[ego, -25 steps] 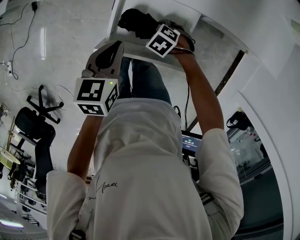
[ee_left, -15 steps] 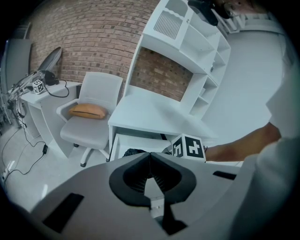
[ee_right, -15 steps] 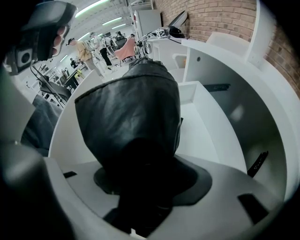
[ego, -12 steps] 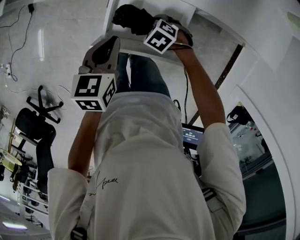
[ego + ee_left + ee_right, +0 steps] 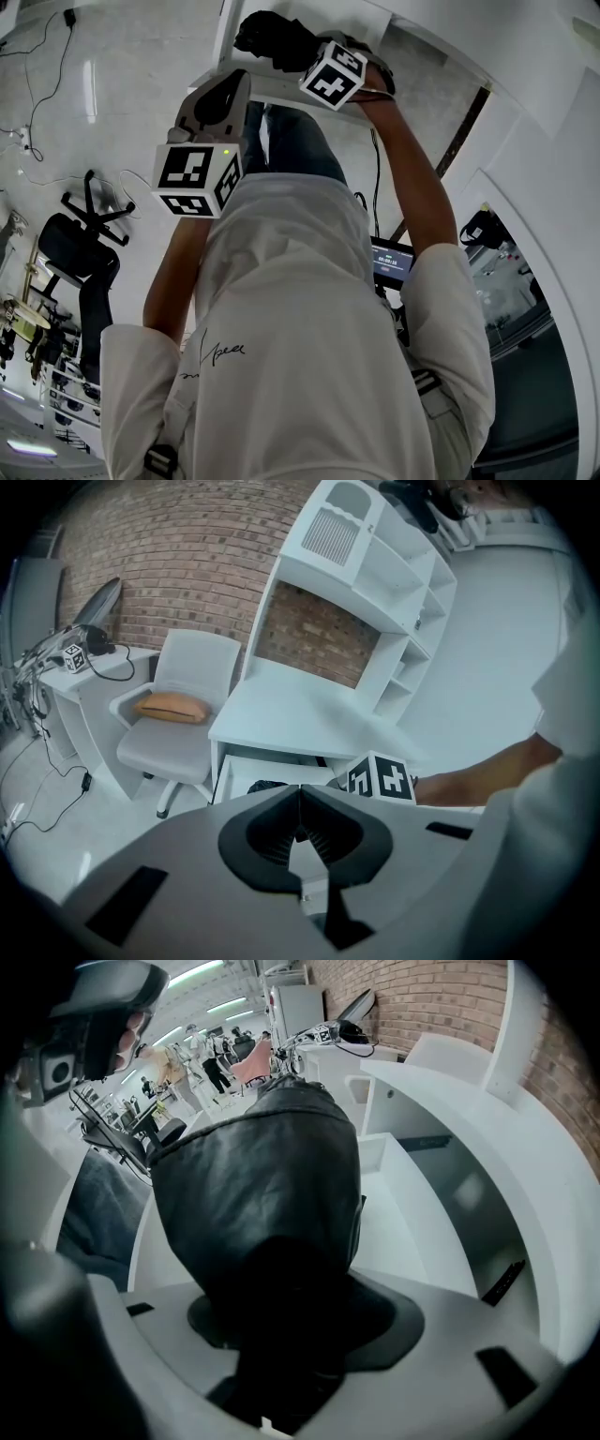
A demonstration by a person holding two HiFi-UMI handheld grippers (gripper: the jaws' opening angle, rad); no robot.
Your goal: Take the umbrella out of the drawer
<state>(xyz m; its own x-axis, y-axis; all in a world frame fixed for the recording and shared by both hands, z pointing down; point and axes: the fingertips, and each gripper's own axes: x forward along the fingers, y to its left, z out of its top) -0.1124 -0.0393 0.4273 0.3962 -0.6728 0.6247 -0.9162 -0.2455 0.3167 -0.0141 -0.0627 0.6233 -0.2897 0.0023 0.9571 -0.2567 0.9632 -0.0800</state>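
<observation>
White drawer (image 5: 412,1232) stands open; right tongs (image 5: 281,1335) clamp the black umbrella (image 5: 262,1194), left tongs (image 5: 300,832) closed, empty; best lifted straight, clearing the front edge.

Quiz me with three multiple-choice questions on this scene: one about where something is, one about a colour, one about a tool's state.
1. The orange cushion lies on the chair's: A armrest, B seat, C wheels.
2. The umbrella is: A black, B red, C yellow.
3. The left tool's jaws are: A wide apart, B shut on the umbrella, C together, empty.
Answers: B, the left gripper view shows it on the seat; A, its cover looks black in the right gripper view; C, the jaws meet with nothing between.
</observation>
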